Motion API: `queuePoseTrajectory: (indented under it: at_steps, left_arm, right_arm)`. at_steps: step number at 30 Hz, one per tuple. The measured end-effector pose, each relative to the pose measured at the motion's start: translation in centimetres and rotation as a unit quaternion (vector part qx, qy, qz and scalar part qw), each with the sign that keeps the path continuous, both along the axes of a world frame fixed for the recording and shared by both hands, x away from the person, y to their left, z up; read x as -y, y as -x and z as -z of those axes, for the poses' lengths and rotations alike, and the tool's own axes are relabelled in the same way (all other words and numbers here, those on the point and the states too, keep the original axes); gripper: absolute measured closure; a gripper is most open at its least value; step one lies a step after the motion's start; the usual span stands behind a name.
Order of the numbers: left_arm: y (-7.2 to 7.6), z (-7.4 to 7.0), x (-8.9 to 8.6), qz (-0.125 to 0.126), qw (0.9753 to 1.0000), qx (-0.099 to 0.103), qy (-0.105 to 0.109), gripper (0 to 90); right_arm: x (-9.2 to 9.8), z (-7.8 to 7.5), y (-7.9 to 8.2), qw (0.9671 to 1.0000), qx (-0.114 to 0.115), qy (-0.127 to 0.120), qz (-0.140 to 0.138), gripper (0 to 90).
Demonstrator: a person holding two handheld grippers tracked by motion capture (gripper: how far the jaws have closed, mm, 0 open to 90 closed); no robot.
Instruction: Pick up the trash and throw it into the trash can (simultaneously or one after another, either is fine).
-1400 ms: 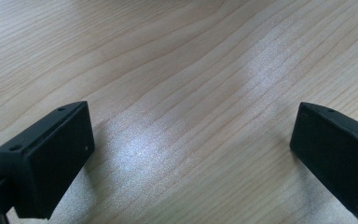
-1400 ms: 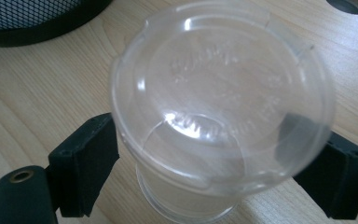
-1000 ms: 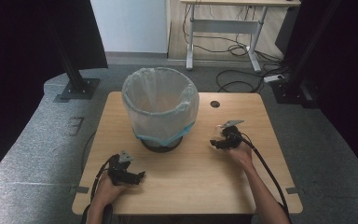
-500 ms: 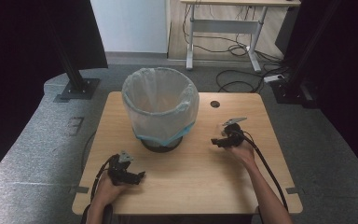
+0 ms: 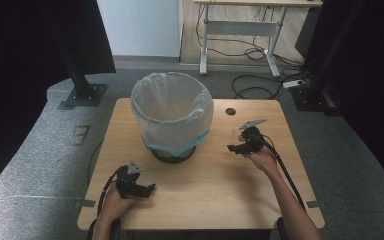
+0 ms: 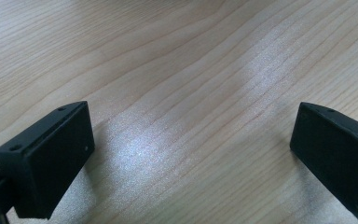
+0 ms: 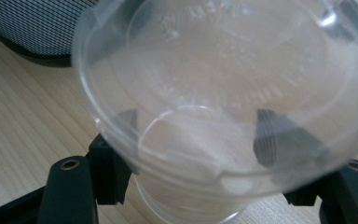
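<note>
The lined bin [image 5: 172,117] blocks the table's [image 5: 205,190] middle; its front lies bare.

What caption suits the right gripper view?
Right hand-held gripper clasps a clear plastic cup above the wooden table.

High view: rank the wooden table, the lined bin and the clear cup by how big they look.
1. Wooden table, clearly largest.
2. Lined bin, standing on it.
3. Clear cup, a small faint shape at the right tongs.
</note>
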State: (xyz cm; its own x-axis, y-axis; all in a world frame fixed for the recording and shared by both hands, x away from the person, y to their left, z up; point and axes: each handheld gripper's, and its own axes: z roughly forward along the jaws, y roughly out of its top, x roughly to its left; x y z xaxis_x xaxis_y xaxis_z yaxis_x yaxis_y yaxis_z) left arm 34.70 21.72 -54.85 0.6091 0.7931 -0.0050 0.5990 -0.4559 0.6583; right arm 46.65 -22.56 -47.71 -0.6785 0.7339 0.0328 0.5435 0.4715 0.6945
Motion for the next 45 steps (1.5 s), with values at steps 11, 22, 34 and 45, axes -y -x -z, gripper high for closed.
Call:
queuePoseTrajectory:
  at_steps: [11,22,34,45]
  left_arm:
    - [0.0,0.0,0.0,0.0,1.0,0.0,0.0,0.0]
    - [0.0,0.0,0.0,0.0,1.0,0.0,0.0,0.0]
    - [0.0,0.0,0.0,0.0,1.0,0.001,0.0,0.0]
    - [0.0,0.0,0.0,-0.001,1.0,0.001,0.001,0.0]
  right_arm:
    - [-0.2,-2.8,0.4,0.9999,0.007,0.0,-0.009,31.1]
    - [-0.6,-5.1,0.5,0.9998,0.013,-0.003,-0.017,30.9]
    - [-0.9,-7.7,0.2,0.9994,0.015,-0.014,-0.026,30.9]
    - [-1.1,-9.7,0.0,0.9994,0.013,-0.009,-0.03,30.9]
